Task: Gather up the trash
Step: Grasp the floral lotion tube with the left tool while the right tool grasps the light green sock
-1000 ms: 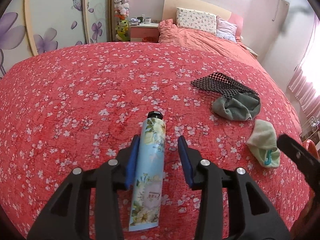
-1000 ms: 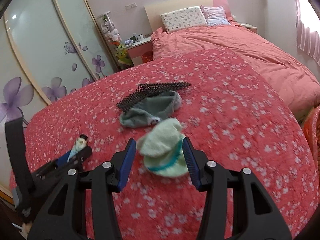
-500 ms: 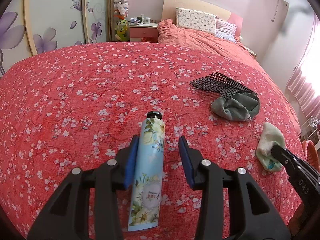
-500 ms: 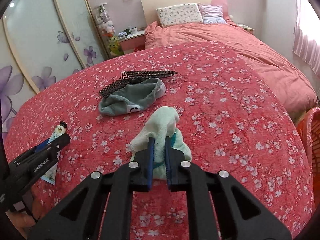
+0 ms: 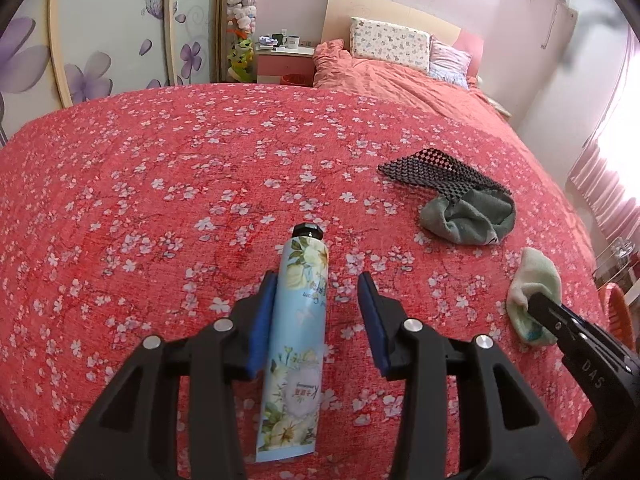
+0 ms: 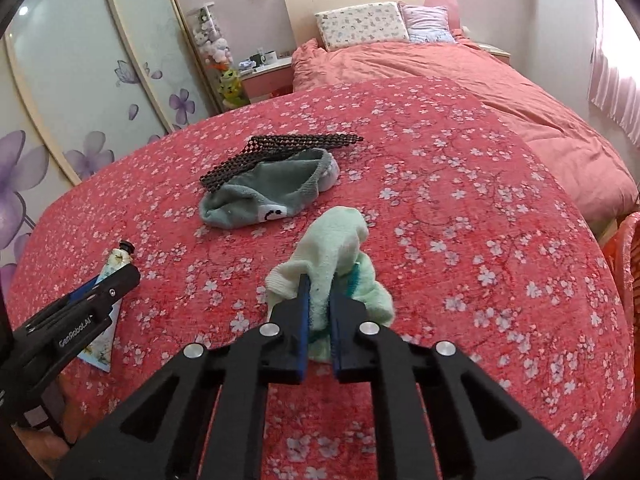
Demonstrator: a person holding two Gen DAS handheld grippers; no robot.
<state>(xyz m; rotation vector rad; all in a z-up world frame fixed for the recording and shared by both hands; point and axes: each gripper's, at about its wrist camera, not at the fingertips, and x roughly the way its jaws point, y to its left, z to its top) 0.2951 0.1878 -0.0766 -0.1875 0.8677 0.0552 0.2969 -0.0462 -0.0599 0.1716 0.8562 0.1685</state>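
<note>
A light blue floral cream tube (image 5: 298, 336) with a black cap lies on the red flowered cover. My left gripper (image 5: 318, 292) is open around it, the left pad against the tube, the right pad apart. My right gripper (image 6: 319, 294) is shut on a pale green sock (image 6: 336, 248), which is bunched up on the cover; it also shows in the left wrist view (image 5: 534, 284). A grey-green sock (image 6: 272, 196) and a black mesh strip (image 6: 276, 150) lie just beyond. The tube shows at the left in the right wrist view (image 6: 114, 262).
An orange basket (image 6: 628, 264) stands off the cover's right edge. A bed with pink bedding (image 6: 460, 76) and pillows lies behind. A pink nightstand (image 5: 284, 60) and a wardrobe with flower panels (image 5: 100, 28) stand at the back left.
My right gripper has shut on the pale green sock and bunched it up. My left gripper has stayed open around the tube.
</note>
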